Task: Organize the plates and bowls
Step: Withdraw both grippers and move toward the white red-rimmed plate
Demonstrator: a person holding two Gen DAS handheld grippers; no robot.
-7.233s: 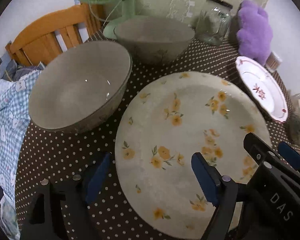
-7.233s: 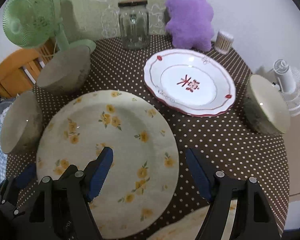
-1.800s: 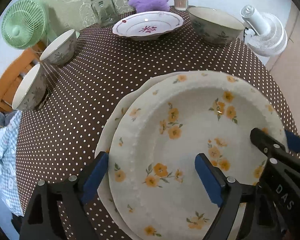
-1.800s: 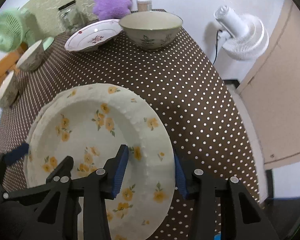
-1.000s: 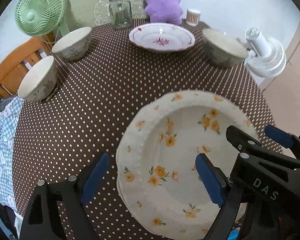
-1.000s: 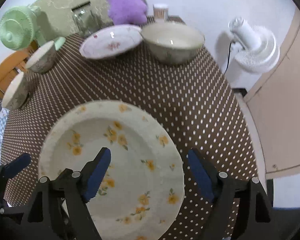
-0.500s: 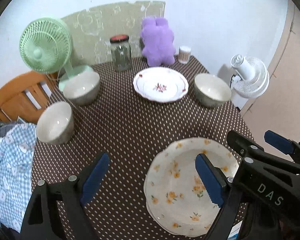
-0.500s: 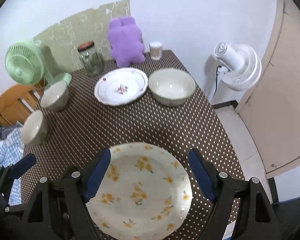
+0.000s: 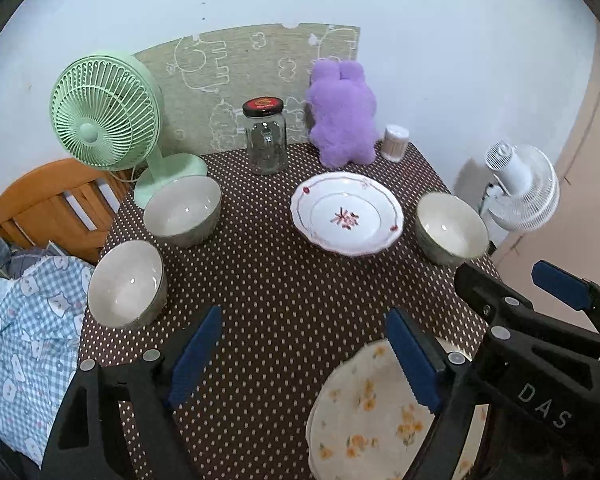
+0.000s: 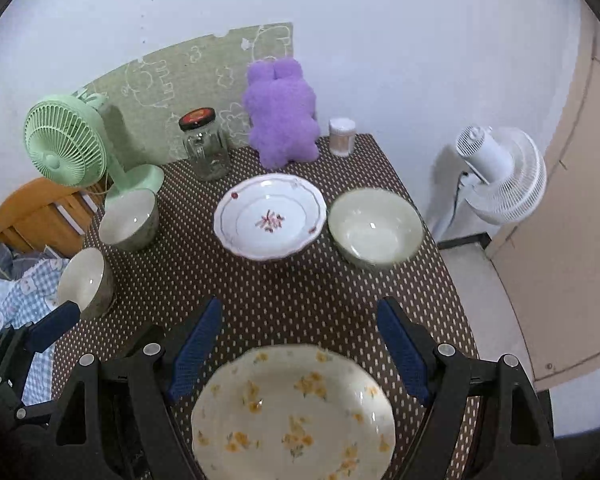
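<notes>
Nearest, the flowered plates [image 10: 292, 412] lie stacked flat on the bench [image 10: 300, 292], face up; both the left tool [image 9: 300, 360] and right tool [image 10: 298, 354] hover above, wide open and empty. The left tool's jaws have just narrowed slightly. Farther off, the white plate [image 10: 270, 216] and bowls [image 10: 374, 228] look stiff, glazed, breakable, best pinched at the rim

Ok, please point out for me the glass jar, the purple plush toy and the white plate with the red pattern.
glass jar [image 9: 266, 142], left wrist view, on its clear body.
purple plush toy [image 10: 282, 118], right wrist view, on its middle.
white plate [image 10: 242, 216], right wrist view, on its inner slope, left of the red pattern.
</notes>
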